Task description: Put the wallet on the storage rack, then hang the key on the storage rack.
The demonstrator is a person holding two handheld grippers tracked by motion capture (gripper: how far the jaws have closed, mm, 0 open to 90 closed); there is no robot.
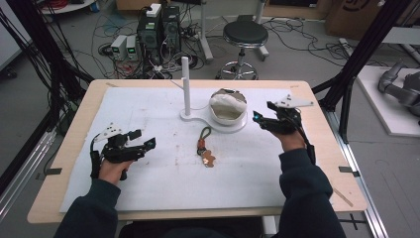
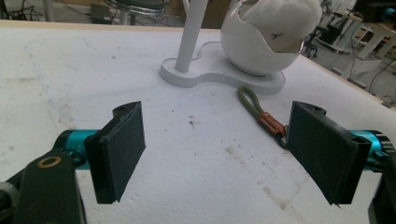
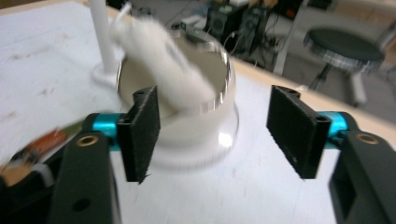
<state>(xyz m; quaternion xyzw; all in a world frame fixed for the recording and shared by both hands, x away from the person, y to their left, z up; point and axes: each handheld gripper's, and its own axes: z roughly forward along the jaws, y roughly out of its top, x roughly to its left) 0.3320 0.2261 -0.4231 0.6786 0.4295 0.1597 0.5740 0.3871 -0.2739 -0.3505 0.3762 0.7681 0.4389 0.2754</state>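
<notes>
Both claws gape empty over the counter (image 1: 148,106)

Right claw (image 1: 261,119) sits just right of the cotton-stuffed bowl (image 1: 227,110), nearer than the left claw (image 1: 143,141); the keychain (image 1: 204,148) lies lengthwise mid-frame between them.

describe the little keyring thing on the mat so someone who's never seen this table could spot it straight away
Start from the white stand, the upright post and egg-shaped bowl at the far middle of the pale mat. Just in front of its base, toward the person, lies the keyring. It has an olive-green cord loop, an orange clasp and a small tan charm, the only coloured item on the mat.
</notes>
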